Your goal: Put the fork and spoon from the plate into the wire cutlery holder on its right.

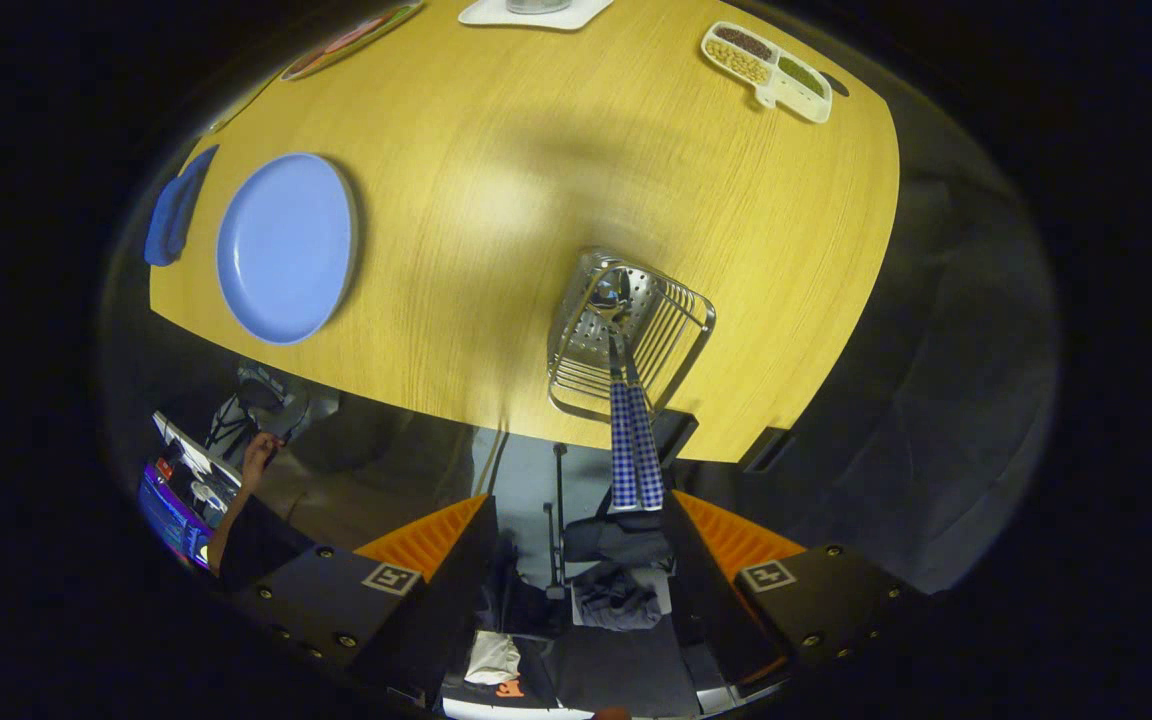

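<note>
**Both utensils stand in the holder; the claw hangs wide and empty**

At about nine o'clock from the holder lies a folded blue cloth (174,215) at the table's edge; just beside it, toward the table's middle, sits the blue plate (284,247), its face bare, which suggests the fork and spoon have already left it; the wooden table (496,150) stretches open between plate and holder, so the path across looks unobstructed.

Just ahead of the fingers, at twelve o'clock from them, stands the wire cutlery holder (628,330) near the table's near edge; two checked handles (633,455) lean out of it toward the camera, close together, their heads down on the perforated base; which one is the fork and which the spoon cannot be told from here; they tilt because the basket is wider than the handles and leaves them to rest on its rim.

The gripper (576,530) is spread wide with nothing between its fingers; the handles lie beyond the gap, apart from both fingers; the task appears finished.

At about one o'clock, far across the table, sits a divided snack tray (768,70).
</note>
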Demonstrator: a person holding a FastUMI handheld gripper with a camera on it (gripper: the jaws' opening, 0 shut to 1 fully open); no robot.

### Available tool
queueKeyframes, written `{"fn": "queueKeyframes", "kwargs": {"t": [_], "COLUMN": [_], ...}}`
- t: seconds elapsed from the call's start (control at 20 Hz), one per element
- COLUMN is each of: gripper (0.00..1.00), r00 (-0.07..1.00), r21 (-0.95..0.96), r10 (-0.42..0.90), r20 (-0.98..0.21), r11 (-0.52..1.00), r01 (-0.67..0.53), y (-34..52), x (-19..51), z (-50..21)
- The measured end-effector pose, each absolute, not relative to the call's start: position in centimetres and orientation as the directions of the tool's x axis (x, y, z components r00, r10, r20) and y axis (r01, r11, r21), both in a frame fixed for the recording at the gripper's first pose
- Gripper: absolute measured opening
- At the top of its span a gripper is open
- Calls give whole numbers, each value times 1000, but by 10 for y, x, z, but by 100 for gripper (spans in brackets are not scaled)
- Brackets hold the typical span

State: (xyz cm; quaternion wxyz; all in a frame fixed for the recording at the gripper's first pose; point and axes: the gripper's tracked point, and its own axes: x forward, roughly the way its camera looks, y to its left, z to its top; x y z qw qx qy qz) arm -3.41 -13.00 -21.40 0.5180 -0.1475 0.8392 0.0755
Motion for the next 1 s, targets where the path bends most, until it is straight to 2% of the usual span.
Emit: {"fn": "queueKeyframes", "kwargs": {"t": [0.25,0.45,0.55,0.65,0.7,0.8,0.9,1.0], "gripper": [98,98,98,98,98,99,98,98], "r00": [-217,68,238,349,397,563,746,846], "r21": [-67,-78,-107,-97,-84,-89,-100,-121], "r10": [-145,-61,-40,-2,23,43,40,44], "r20": [-965,-996,-971,-937,-917,-825,-665,-532], "r11": [940,955,955,962,965,975,985,984], "r01": [-333,-287,-276,-255,-248,-205,-142,-127], "y": [-118,-79,-57,-33,-22,-7,2,4], "x": [-41,-22,-7,-7,-5,10,30,30], "z": [-209,-197,-185,-173,-166,-145,-110,-83]}}
